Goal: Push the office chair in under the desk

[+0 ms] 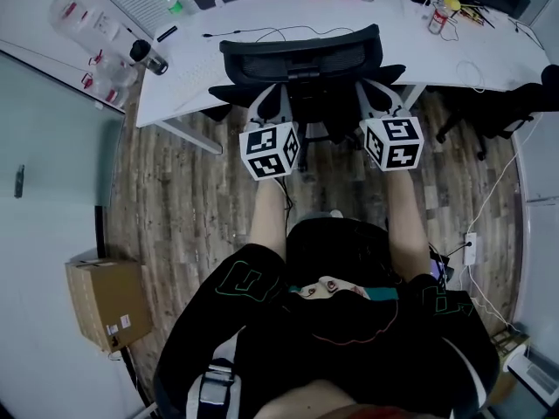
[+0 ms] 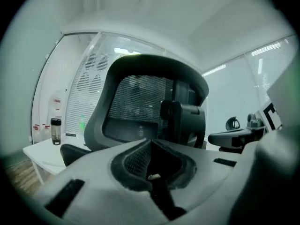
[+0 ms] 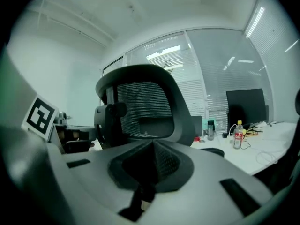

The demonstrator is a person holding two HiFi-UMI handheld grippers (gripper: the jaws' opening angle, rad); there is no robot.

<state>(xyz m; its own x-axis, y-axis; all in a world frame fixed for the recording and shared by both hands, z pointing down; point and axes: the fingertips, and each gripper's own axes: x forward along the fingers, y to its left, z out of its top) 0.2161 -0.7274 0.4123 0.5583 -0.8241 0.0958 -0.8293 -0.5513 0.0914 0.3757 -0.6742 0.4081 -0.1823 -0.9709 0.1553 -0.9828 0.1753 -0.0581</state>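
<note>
1. Nearest the head camera is the person's black top (image 1: 332, 347), which fills the bottom of that view. Its outlined chest design spells nothing readable.
2. At the far left a cardboard box (image 1: 106, 304) sits on the wood floor. The print on its white label is too small to read.
3. A dark tumbler (image 1: 148, 57) stands on the left corner of the white desk (image 1: 262, 20).
4. The left gripper (image 1: 266, 94) has its jaws clenched together with nothing between them (its own view shows the pads meeting at the tip (image 2: 150, 140)). The tip lies at the lower left of the chair's backrest. The gripper body hides whether it touches.
5. The office chair (image 1: 301, 64) stands in the middle, its black mesh back towards the person. The front of the seat reaches under the desk edge, while the backrest stands clear of it. The seat and both grippers hide most of the base.
6. The right gripper (image 1: 377, 94) is likewise closed and empty, with its tip (image 3: 152, 144) at the backrest's lower right. Contact there cannot be told either.
7. On the right of the desk stands a red-labelled bottle (image 1: 437, 18), its wording illegible. A second dark chair (image 1: 515, 103) is cut off by the picture's edge.
</note>
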